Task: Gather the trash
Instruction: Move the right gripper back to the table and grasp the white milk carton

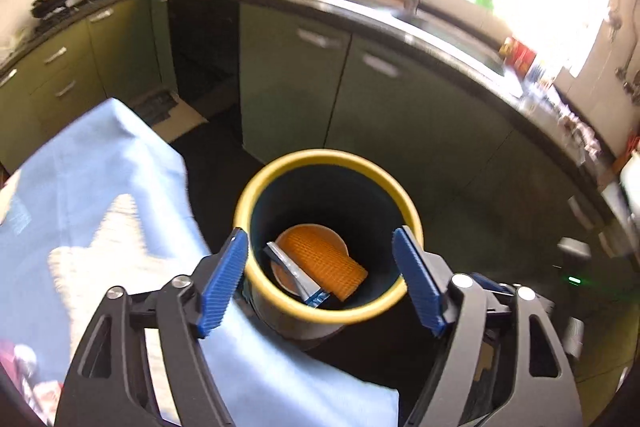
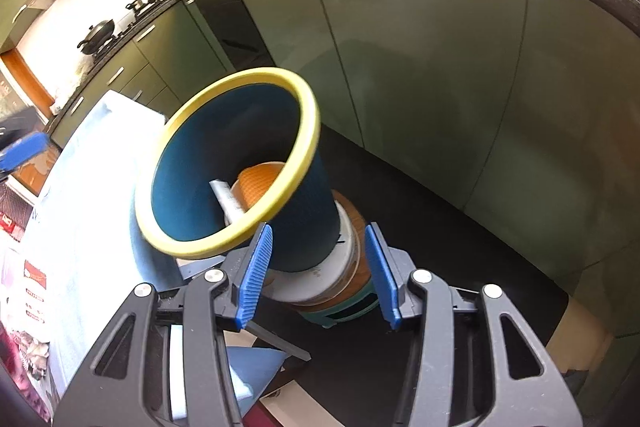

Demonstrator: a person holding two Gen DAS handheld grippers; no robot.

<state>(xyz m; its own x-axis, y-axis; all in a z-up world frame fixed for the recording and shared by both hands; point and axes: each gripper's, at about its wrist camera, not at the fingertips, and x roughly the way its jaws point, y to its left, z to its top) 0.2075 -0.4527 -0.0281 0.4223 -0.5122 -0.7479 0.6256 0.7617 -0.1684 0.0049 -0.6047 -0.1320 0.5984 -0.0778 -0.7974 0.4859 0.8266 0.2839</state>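
Note:
A dark teal trash bin with a yellow rim [image 1: 256, 187] stands beside the blue-cloth table. Inside lie an orange ribbed paper cup [image 1: 324, 259] and a silver-blue wrapper [image 1: 296, 275]. My left gripper [image 1: 326, 267] is open above the bin's mouth, one finger on each side of the rim, holding nothing. In the right wrist view the bin [image 2: 308, 215] leans, with the cup [image 2: 256, 183] and wrapper [image 2: 224, 195] inside. My right gripper [image 2: 318, 267] is open and empty, its fingers on either side of the bin's lower part and the stool [image 2: 344, 307] under it.
A table under a light blue cloth [image 1: 100, 187] lies left of the bin. Green kitchen cabinets [image 1: 392, 99] and a dark counter with a sink [image 1: 440, 23] curve behind. The floor [image 2: 420, 227] is dark. Printed packaging [image 2: 32, 279] lies at the left edge.

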